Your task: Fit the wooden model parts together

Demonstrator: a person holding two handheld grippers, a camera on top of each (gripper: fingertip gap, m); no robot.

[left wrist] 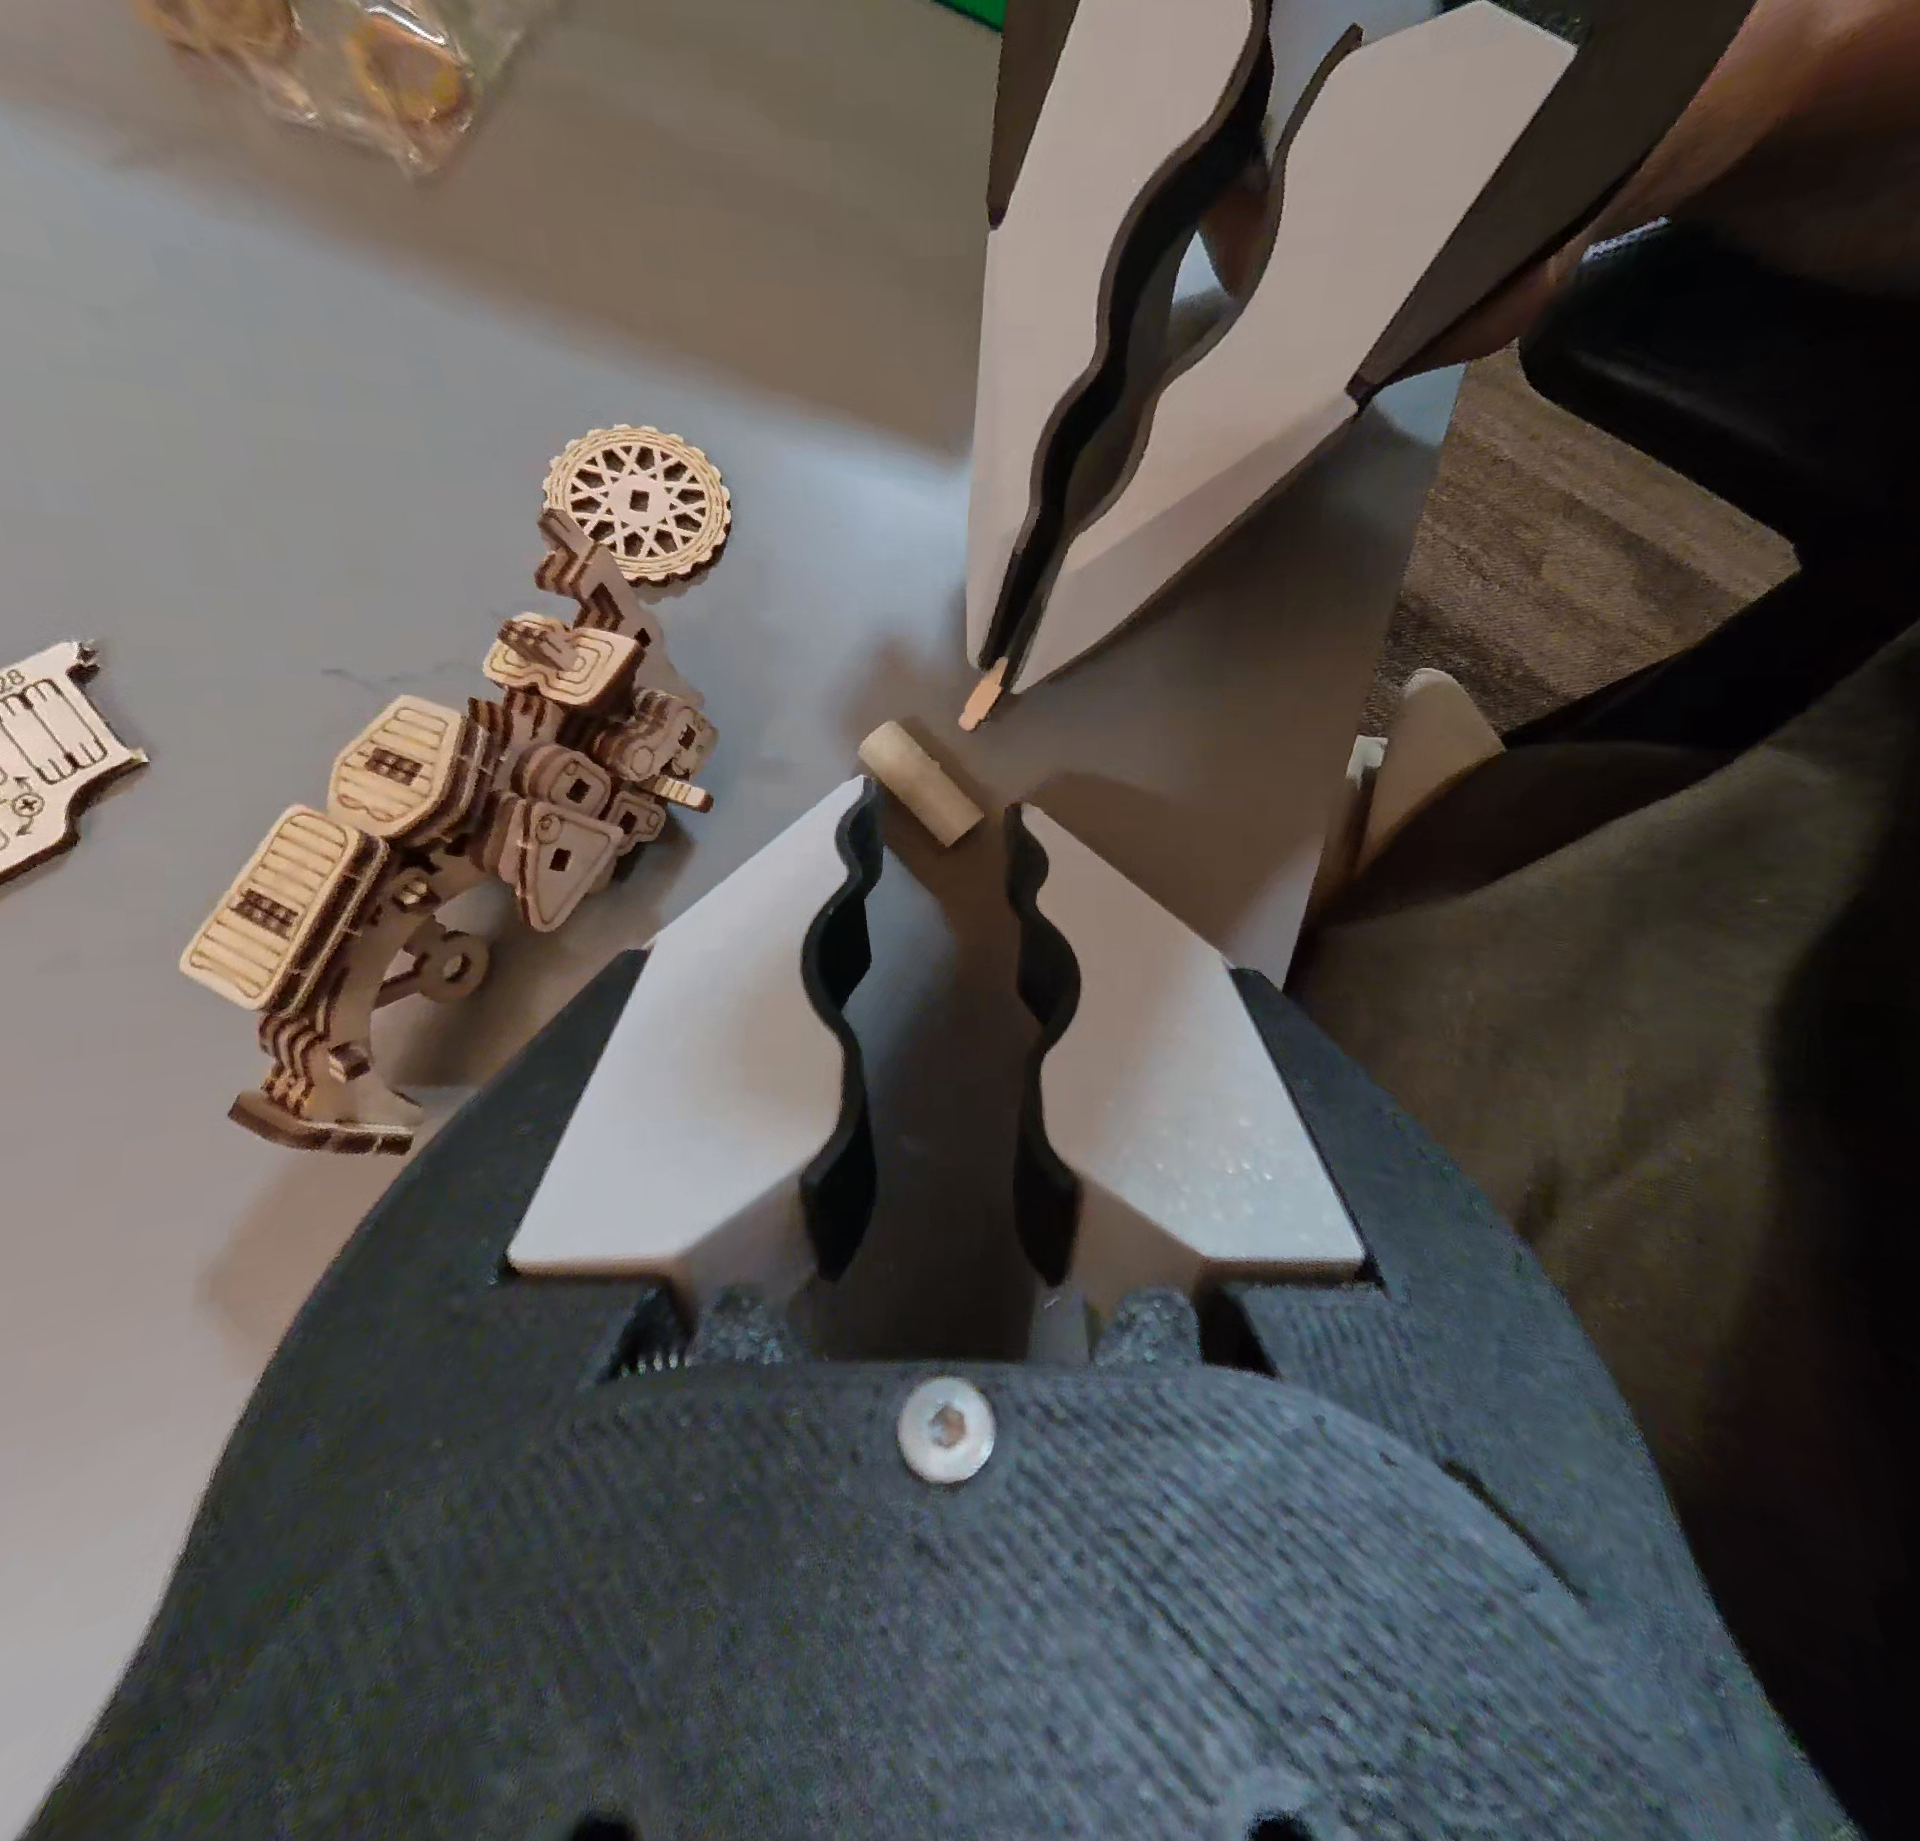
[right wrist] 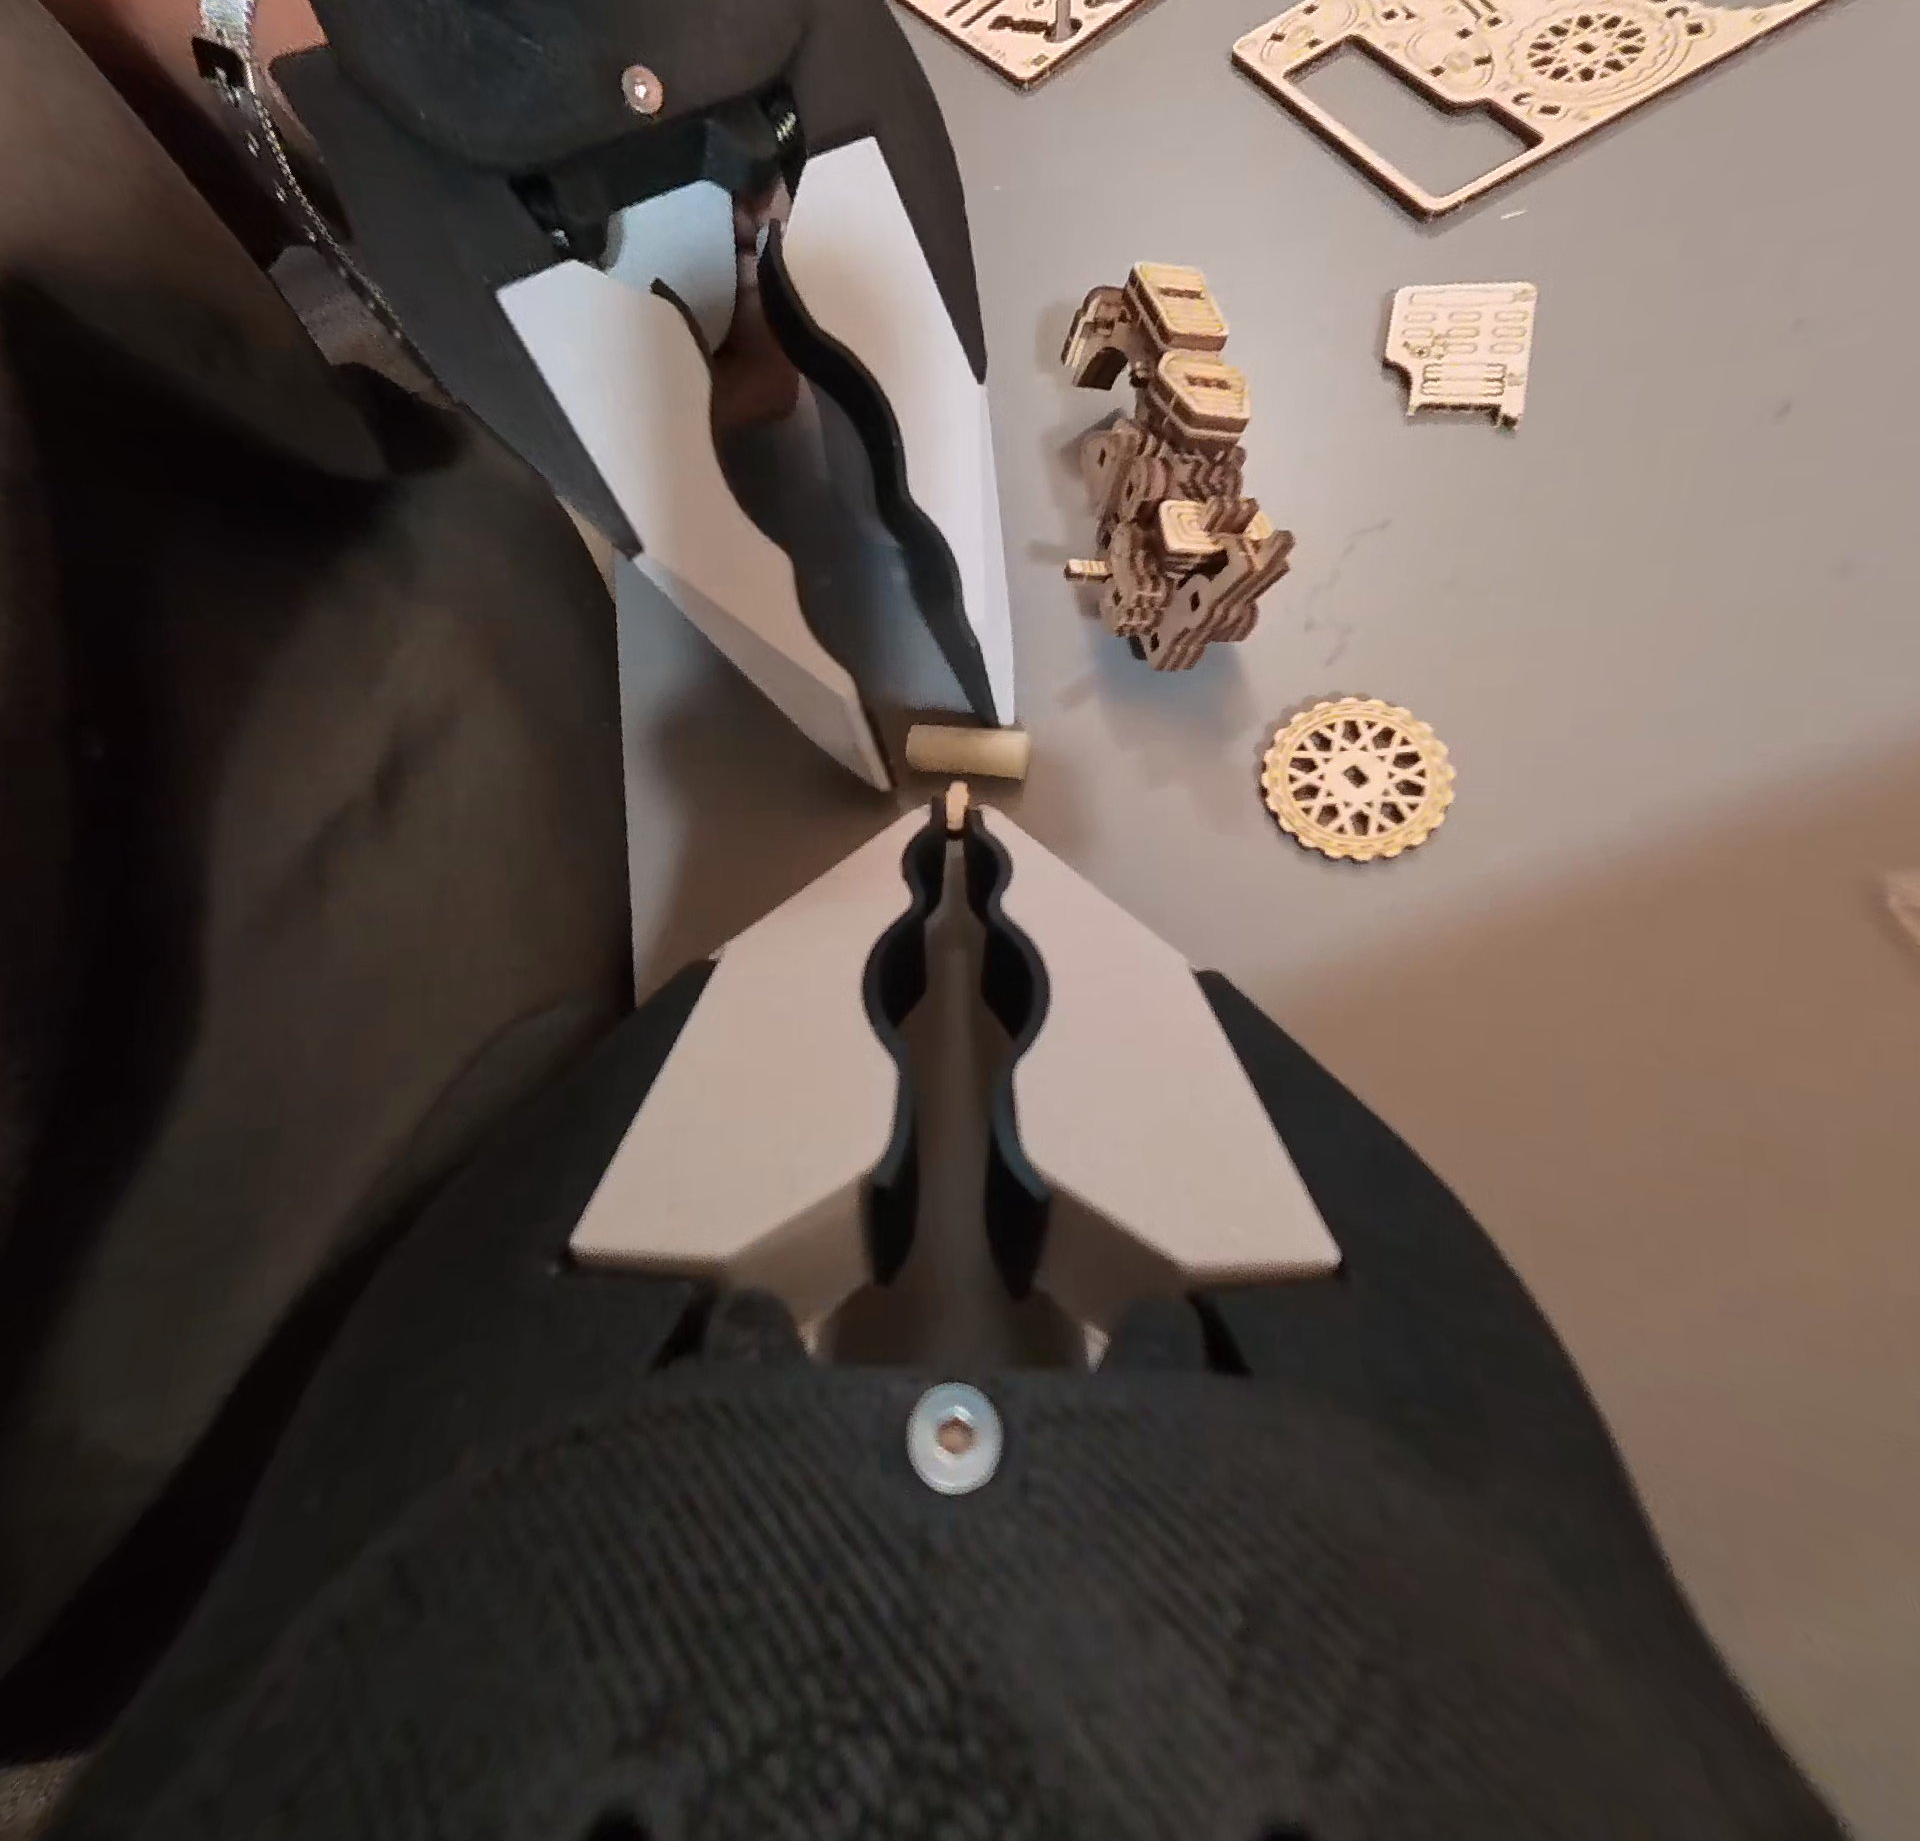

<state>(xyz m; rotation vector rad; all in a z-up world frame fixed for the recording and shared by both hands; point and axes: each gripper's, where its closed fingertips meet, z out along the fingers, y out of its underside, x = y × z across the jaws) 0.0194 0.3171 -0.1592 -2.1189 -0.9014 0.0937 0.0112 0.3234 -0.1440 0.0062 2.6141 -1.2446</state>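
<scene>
My left gripper (left wrist: 943,806) is open, its fingertips a cylinder's length apart. A short wooden cylinder (left wrist: 920,785) lies at those tips, touching the left one, apparently on the grey table (left wrist: 312,357). My right gripper (right wrist: 956,823) is shut on a thin wooden stick (right wrist: 956,806). It comes in from the far side in the left wrist view (left wrist: 1000,661). The stick (left wrist: 978,702) points at the cylinder (right wrist: 966,752), a small gap away. The left gripper (right wrist: 940,752) shows at the top of the right wrist view. A partly built wooden model (left wrist: 457,856) and a spoked wooden wheel (left wrist: 639,503) lie to the left.
Cut-out wooden sheets (right wrist: 1507,56) and a small wooden panel (right wrist: 1460,352) lie beyond the model (right wrist: 1174,503) and wheel (right wrist: 1356,778). A clear bag of wooden parts (left wrist: 332,35) sits far left. The table edge (right wrist: 623,752) runs just beside both grippers, with dark clothing beyond. Less than 4 cm separates the two grippers' tips.
</scene>
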